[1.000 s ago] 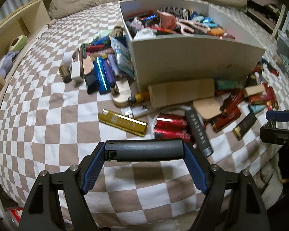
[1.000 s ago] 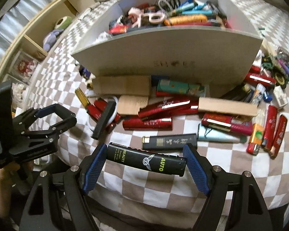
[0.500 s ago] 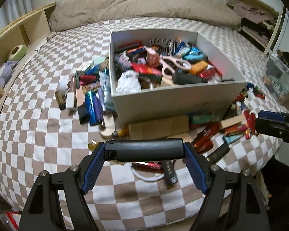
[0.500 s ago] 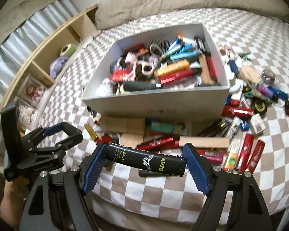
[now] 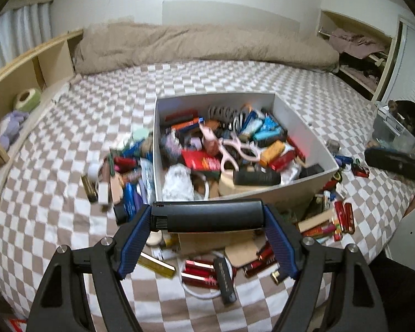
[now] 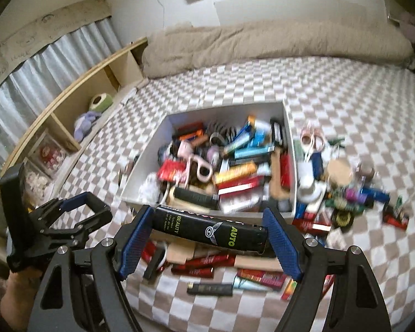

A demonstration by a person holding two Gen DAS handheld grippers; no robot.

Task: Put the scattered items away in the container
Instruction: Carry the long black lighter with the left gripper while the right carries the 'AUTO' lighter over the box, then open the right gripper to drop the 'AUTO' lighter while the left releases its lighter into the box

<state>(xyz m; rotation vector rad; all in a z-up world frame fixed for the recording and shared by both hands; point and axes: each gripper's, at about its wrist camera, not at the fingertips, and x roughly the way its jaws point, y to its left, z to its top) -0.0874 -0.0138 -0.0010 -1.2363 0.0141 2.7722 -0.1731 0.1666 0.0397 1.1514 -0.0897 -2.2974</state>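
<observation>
Both hands loaded, near the box

My left fingers (image 5: 207, 217) clamp a black lighter (image 5: 207, 215); my right fingers (image 6: 209, 238) clamp a black tube (image 6: 210, 232), both just short of the white box (image 5: 296, 119) on the bed (image 5: 96, 102).

Left gripper (image 5: 207, 217), right gripper (image 6: 209, 236): jaws clamped.

I see a matt black plastic lighter (image 5: 207, 215) against ribbed blue rubbery pads (image 5: 132, 244). Glossy black lighter (image 6: 210, 232), printed. Box (image 5: 304, 127): smooth matt white board. Checked bedsheet (image 5: 69, 144) is soft cloth; shelf (image 6: 77, 94) is pale bare wood.
</observation>
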